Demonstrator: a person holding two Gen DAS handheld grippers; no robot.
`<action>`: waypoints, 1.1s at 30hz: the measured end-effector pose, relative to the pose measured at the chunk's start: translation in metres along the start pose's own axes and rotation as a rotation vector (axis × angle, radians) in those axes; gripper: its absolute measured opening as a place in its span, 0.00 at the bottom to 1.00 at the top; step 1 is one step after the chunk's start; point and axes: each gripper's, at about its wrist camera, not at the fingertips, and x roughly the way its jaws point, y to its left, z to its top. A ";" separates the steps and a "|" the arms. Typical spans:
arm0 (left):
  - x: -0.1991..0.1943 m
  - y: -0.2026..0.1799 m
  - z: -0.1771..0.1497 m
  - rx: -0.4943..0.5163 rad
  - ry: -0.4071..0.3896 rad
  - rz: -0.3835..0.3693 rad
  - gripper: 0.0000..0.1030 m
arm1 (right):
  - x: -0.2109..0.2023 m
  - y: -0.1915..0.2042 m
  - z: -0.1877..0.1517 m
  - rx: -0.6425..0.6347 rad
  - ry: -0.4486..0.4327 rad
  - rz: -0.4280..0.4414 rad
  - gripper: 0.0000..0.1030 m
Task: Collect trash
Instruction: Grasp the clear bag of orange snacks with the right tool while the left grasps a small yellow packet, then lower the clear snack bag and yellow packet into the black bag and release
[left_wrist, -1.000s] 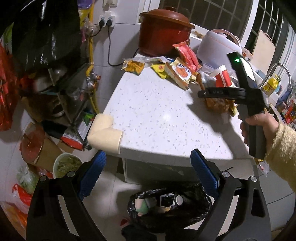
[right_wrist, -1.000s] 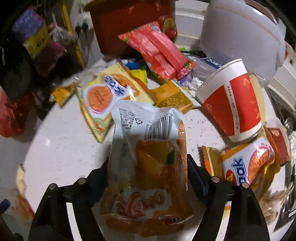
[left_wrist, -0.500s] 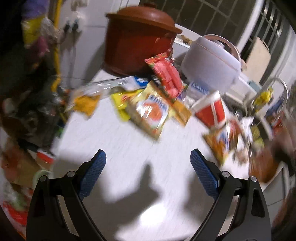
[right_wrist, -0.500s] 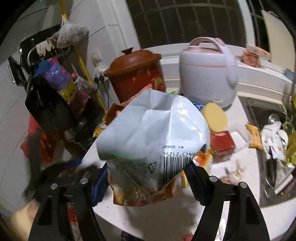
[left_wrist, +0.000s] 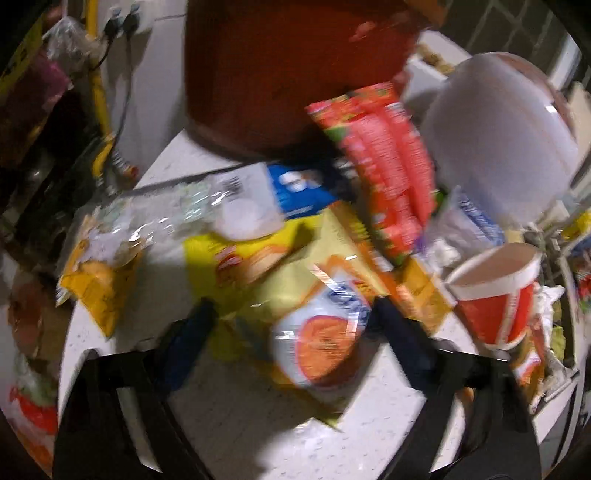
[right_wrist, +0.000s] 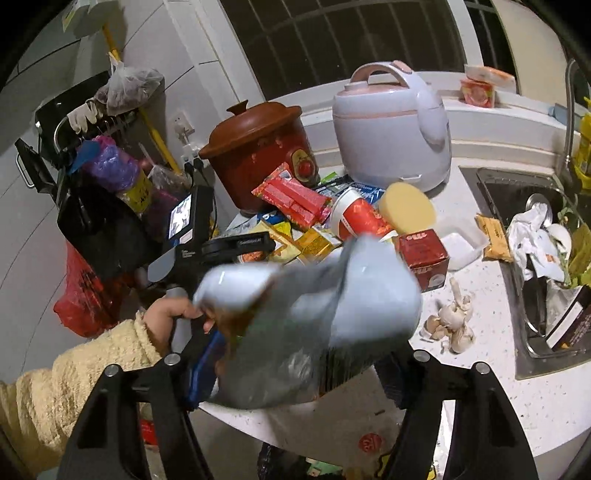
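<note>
My right claw (right_wrist: 295, 373) pinches a crumpled silver-backed snack bag (right_wrist: 314, 321), lower centre of frame, above the white speckled desk (right_wrist: 498, 369) edge. My left claw (left_wrist: 295, 325), fingers spread, straddles a yellow-and-orange noodle packet (left_wrist: 317, 332) lying on desk, centre frame; img blurred.

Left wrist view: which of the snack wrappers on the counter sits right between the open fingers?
The yellow wrapper with the orange circle. It lies between the left gripper fingers; the red wrapper and the small yellow packet lie farther off.
</note>
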 end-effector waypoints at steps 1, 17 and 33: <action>-0.003 0.000 -0.001 0.006 -0.016 -0.016 0.57 | 0.001 0.000 0.000 -0.002 0.001 0.002 0.64; -0.088 0.002 -0.004 0.022 -0.146 -0.274 0.14 | 0.000 0.017 0.021 -0.029 -0.059 0.062 0.54; -0.225 0.072 -0.199 0.167 0.061 -0.243 0.14 | -0.014 0.074 -0.079 -0.233 0.295 0.252 0.54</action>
